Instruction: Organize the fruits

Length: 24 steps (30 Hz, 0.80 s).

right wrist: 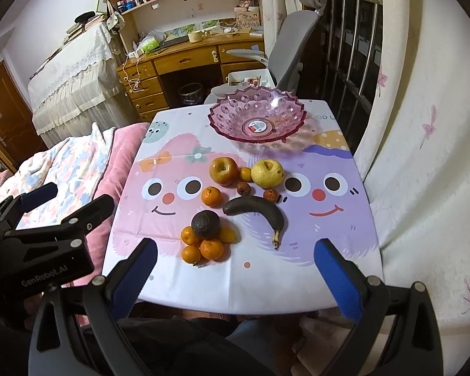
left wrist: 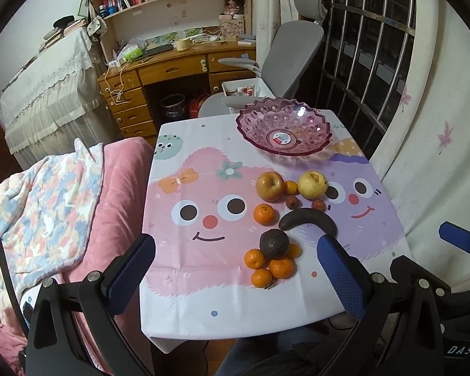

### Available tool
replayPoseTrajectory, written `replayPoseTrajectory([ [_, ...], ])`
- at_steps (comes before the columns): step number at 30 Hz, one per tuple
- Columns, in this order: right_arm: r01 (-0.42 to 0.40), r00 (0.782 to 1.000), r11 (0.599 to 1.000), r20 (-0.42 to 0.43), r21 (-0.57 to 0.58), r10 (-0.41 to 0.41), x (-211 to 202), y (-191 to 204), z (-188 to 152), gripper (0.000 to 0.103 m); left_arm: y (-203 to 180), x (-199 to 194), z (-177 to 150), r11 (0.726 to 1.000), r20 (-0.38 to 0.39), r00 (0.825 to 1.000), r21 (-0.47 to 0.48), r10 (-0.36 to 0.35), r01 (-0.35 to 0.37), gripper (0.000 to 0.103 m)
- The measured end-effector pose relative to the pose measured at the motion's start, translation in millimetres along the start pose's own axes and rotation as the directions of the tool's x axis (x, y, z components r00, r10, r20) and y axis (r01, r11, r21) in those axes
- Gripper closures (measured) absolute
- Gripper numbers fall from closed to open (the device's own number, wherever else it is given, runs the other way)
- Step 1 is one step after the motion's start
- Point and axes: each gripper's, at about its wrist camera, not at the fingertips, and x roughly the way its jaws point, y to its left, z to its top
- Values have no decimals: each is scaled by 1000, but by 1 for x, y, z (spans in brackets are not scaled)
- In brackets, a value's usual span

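Observation:
An empty pink plastic bowl stands at the table's far end. Nearer lie an apple, a yellow pear, a blackened banana, a dark avocado resting on several mandarins, one more mandarin, and two small shrivelled red fruits. My left gripper hangs open above the near edge, holding nothing. My right gripper is open too, just short of the fruit.
The table wears a cartoon-face cloth. A bed with pink blankets lies along the left side. A grey office chair and a wooden desk stand behind. A curtain hangs at right.

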Motion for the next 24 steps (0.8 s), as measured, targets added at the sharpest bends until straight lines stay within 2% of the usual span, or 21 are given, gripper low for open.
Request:
replayPoseTrajectory([
  [7,39,996,999,84,-25,-36,2,12,-4,2,13,16,2,998,-44,998,15,-52,53,0],
  [13,38,988,998,154,-55,-29,17,10,-15,2,14,51,3,994,-107,988,25,-108,111,0],
  [15,63,984,995,174,-78,-48,28,8,-20,2,9,64,2,991,-128,985,40,-118,124,0],
  [19,94,987,991,140,-91,-81,59,-5,-18,2,-4,94,3,990,-186,975,51,-123,135,0],
  [24,32,995,998,96,-45,-27,101,-32,-11,3,-18,141,-1,990,-293,949,37,-118,135,1],
])
